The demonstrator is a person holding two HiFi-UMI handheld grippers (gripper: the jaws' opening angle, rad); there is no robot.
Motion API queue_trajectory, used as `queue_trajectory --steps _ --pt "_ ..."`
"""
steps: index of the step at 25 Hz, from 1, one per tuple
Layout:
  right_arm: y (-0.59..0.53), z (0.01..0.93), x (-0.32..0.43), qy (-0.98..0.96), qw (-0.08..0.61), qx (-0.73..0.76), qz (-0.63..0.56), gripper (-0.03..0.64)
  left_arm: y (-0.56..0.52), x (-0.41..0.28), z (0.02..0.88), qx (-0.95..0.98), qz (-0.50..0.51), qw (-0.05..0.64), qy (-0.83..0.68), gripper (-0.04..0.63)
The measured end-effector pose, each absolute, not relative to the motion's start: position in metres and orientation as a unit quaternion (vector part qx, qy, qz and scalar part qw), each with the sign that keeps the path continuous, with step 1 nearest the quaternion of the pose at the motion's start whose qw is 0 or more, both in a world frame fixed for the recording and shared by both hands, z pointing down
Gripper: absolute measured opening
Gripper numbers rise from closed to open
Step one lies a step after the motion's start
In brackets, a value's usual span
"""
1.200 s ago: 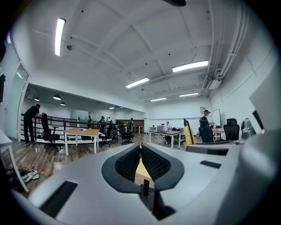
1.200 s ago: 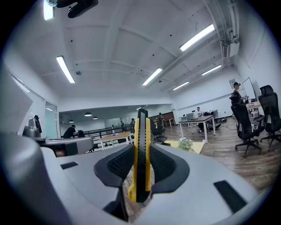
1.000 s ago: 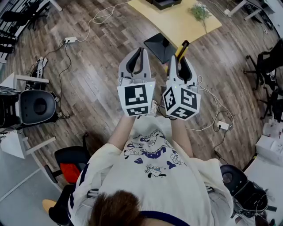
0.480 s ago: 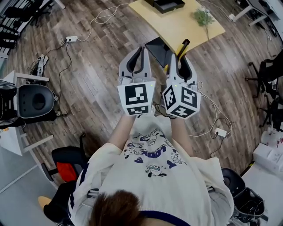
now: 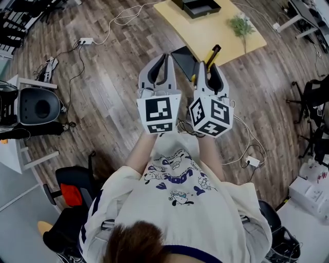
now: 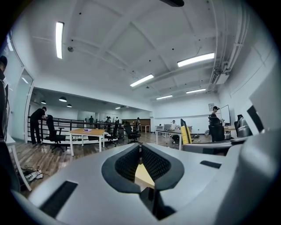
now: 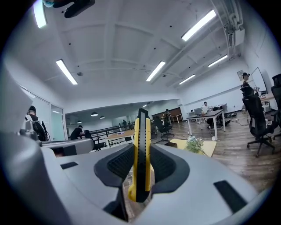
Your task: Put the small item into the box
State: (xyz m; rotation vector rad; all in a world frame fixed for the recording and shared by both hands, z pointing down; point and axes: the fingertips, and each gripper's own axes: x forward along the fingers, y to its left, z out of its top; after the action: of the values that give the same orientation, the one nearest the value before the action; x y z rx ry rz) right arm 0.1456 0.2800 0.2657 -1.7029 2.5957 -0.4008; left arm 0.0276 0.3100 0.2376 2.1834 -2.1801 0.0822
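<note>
My right gripper (image 5: 211, 68) is shut on a yellow and black utility knife (image 5: 212, 53), which stands upright between the pads (image 7: 142, 149) and sticks out past the fingertips. My left gripper (image 5: 163, 57) is held beside it, shut with nothing between its pads (image 6: 139, 146). Both are held up in front of the person's chest, above the wooden floor. An open black box (image 5: 201, 6) sits on a yellow table (image 5: 216, 32) ahead, well beyond both grippers. The same table (image 7: 206, 148) lies low and to the right in the right gripper view.
A small green plant (image 5: 241, 25) stands on the yellow table next to the box. A dark flat object (image 5: 183, 53) lies at the table's near edge. Cables and power strips (image 5: 251, 161) trail on the floor. Office chairs (image 5: 38, 107) and desks ring the room.
The yellow table, box and plant have slid further into the head view. Both grippers keep the same pose, with the knife still clamped in the right one.
</note>
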Motion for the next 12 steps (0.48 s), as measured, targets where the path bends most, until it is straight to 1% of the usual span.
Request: queue_trajectory --steps 12 --pt "0.221 0.276 0.128 0.825 0.005 -0.547 -0.142 0.124 0.250 0.010 0.247 0.707 0.030 0.035 -0.705 0.028"
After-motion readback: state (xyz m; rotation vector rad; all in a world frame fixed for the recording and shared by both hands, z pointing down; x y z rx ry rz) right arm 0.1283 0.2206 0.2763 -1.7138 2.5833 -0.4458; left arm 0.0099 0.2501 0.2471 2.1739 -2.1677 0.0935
